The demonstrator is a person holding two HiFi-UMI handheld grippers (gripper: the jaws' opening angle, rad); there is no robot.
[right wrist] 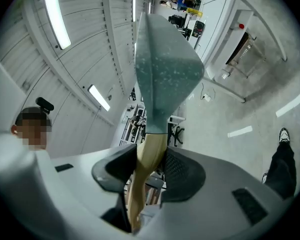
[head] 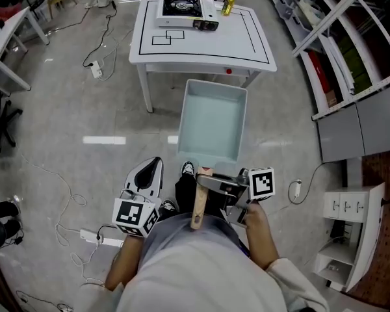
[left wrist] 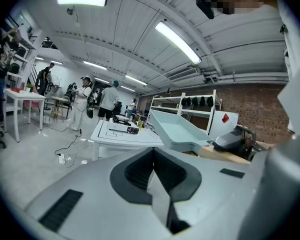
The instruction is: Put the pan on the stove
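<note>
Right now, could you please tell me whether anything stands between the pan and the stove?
Nothing visible does. The right tongs hold the pan by its wooden handle, and only bare floor and the table, its front marked with lines, lie before the stove.

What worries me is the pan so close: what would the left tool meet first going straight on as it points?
Probably the white table, at its front edge, dead ahead of the left tool. The pan hangs just right of that line; depth is unclear, so it might graze.
</note>
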